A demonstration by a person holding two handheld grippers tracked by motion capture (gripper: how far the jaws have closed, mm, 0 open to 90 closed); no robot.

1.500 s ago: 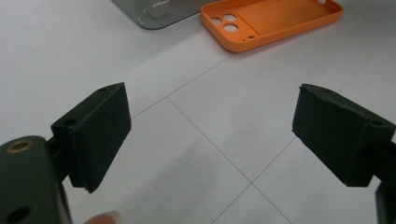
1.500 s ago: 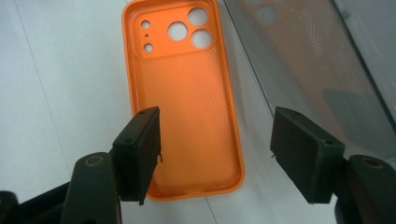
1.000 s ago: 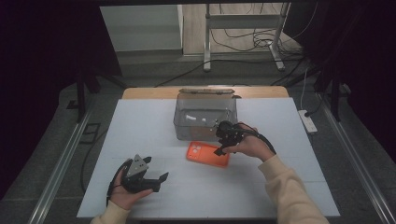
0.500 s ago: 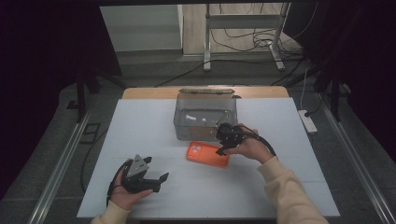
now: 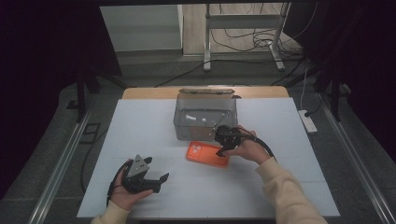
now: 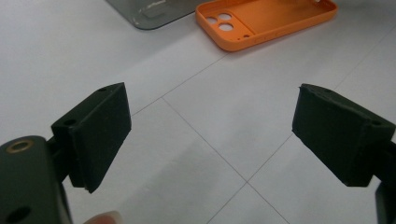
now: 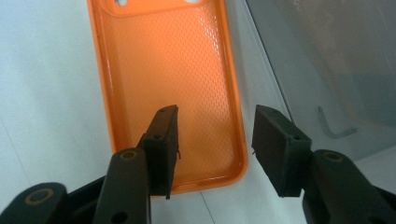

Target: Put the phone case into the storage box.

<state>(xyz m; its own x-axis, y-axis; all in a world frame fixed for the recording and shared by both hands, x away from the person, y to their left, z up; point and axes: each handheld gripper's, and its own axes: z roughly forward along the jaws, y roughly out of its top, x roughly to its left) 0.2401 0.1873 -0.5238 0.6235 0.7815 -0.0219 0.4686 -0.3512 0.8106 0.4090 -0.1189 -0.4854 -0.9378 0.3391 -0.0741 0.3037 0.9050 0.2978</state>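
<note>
An orange phone case (image 5: 205, 154) lies inside-up on the white table, just in front of a clear plastic box (image 5: 205, 119). My right gripper (image 5: 223, 145) hovers over the case's right end. In the right gripper view the gripper (image 7: 215, 140) is open, and its jaws straddle one long edge of the case (image 7: 173, 70) near a corner: one jaw is over the dimpled inside, the other outside the rim. My left gripper (image 5: 152, 179) rests near the table's front left, wide open (image 6: 212, 135) with nothing between its jaws. The case (image 6: 266, 21) lies ahead of it.
The clear box (image 7: 336, 60) stands close beside the case and holds small light items. A wooden strip (image 5: 205, 92) runs along the far table edge. Metal rails (image 5: 60, 163) flank the table. A power strip (image 5: 308, 122) lies at the right.
My right gripper has come down slightly toward the case's right end. The left gripper and the case have stayed where they were.
</note>
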